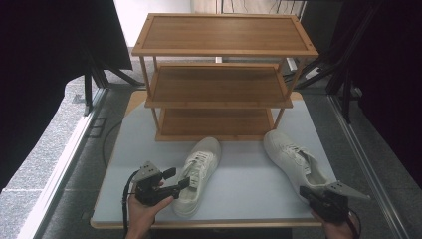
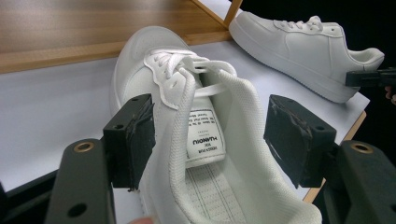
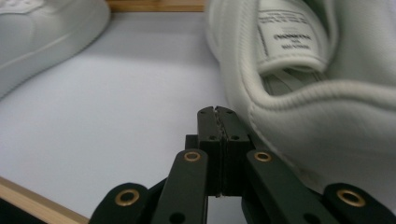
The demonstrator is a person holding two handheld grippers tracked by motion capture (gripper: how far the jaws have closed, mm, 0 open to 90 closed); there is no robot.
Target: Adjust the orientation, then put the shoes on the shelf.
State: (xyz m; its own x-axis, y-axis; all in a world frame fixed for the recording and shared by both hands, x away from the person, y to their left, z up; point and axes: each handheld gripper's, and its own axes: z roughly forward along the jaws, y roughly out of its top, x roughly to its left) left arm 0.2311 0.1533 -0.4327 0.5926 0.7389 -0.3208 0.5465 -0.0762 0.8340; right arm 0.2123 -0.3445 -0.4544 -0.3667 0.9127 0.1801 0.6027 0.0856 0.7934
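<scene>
Left fingers (image 2: 135, 140) apart astride left shoe (image 2: 196, 140) | right fingers (image 3: 218, 122) together beside right shoe (image 3: 327, 93)

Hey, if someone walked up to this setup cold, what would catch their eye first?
Probably the pair of white sneakers on the pale table: the left sneaker sits with its collar between the open jaws of the left claw, the right sneaker near the right claw, whose jaws are shut beside its heel. Behind them stands an empty three-tier wooden shoe rack.
</scene>
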